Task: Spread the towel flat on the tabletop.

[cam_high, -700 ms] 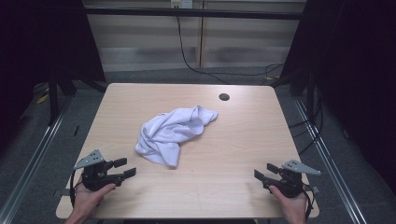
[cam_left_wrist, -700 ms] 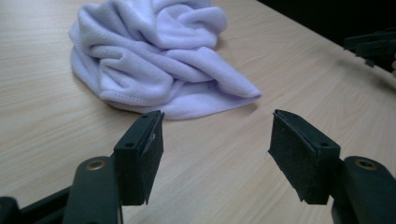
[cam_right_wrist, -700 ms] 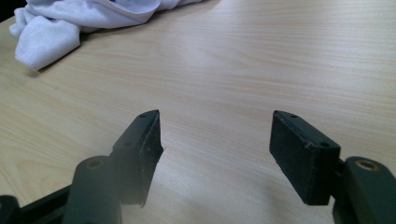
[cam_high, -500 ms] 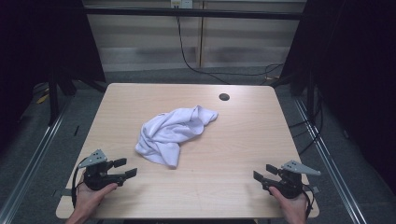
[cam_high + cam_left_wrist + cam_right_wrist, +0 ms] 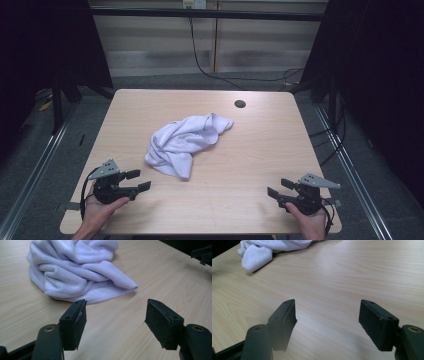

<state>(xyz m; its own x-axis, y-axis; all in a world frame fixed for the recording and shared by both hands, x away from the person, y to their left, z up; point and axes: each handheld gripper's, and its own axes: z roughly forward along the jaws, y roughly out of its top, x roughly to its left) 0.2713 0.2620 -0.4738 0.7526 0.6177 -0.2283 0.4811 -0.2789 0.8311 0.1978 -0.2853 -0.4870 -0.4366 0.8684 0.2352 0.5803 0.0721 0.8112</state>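
Note:
A crumpled white towel [image 5: 186, 142] lies in a heap at the middle of the wooden table [image 5: 260, 150]. My left gripper [image 5: 139, 181] rests at the table's front left, held in a hand, jaws open and empty, pointing right toward the towel's near corner. In the left gripper view the towel [image 5: 77, 270] lies just beyond the open jaws [image 5: 116, 320]. My right gripper [image 5: 274, 189] sits at the front right, open and empty, pointing left. In the right gripper view a towel corner [image 5: 257, 253] shows far off at top left, with bare wood between the jaws [image 5: 327, 320].
A small dark round hole [image 5: 240, 104] sits in the tabletop near the far edge. Metal rails [image 5: 45, 155] run along both sides of the table. A black cable [image 5: 200, 55] hangs against the back wall.

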